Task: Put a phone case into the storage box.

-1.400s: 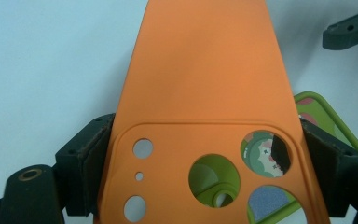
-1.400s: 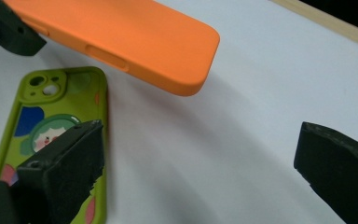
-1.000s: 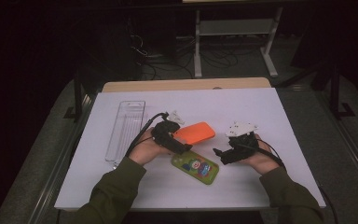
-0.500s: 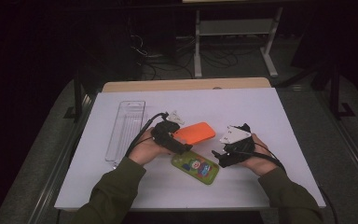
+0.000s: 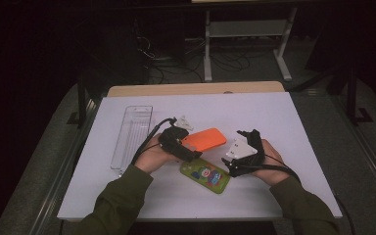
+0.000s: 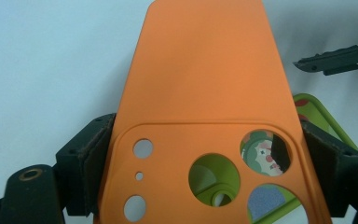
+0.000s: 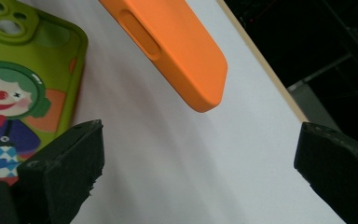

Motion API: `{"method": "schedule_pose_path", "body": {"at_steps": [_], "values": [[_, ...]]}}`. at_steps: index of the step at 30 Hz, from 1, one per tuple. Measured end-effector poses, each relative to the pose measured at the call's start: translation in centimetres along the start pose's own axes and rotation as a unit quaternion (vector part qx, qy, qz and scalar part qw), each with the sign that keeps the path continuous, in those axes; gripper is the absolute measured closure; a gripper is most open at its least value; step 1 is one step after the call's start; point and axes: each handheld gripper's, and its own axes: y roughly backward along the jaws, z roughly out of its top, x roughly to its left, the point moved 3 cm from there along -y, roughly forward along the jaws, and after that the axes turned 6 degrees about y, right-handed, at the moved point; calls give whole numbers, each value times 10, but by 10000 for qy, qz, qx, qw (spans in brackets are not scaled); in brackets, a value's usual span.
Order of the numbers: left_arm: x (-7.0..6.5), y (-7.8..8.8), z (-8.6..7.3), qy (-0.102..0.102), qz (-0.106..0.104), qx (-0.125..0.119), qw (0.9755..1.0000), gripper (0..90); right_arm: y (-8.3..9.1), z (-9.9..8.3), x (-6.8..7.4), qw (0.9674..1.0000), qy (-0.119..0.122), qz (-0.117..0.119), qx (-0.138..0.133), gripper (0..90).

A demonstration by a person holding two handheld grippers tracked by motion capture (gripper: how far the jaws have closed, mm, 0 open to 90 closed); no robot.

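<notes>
Two phone cases lie on the white table (image 5: 284, 122). Since earlier, the right gripper (image 5: 230, 166) has tilted, jaws spread wide beside the glossy green clown case (image 5: 205, 175). Just above it, the left gripper (image 5: 188, 147) clamps the matte orange case (image 5: 204, 139).

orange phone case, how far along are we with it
Done: the left tongs are shut on the orange phone case, gripped at its camera end.
In hand: the case is held above the green clown case, whose end shows through the cutouts.
Left: the right tongs are open with nothing between them, and the clear tray looks empty; the goal isn't evident.
</notes>
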Motion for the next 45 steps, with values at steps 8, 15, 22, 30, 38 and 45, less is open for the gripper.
{"method": "schedule_pose_path", "body": {"at_steps": [8, 15, 22, 30, 38, 45], "values": [[-1, 0, 0, 31, -43, -40, 10000, 160, 1, 2, 2, 9990, 403, -213, -45, 12], [-1, 0, 1, 10, -50, -53, 10000, 160, 1, 6, 7, 9964, 725, -427, -112, 12], [-2, 0, 0, 62, -43, -45, 10000, 160, 1, 9, 12, 9903, 1207, -675, -129, 12], [-2, 1, 0, -10, -47, 1, 10000, 160, 1, 10, 17, 9798, 1746, -953, -193, 13], [-6, 1, 2, -48, -82, 16, 10000, 160, 2, 15, 23, 9711, 2129, -1062, -204, 27], [-9, 1, 3, -163, -119, 47, 9998, 160, 3, 21, 25, 9666, 2256, -1206, -152, 49]]}}
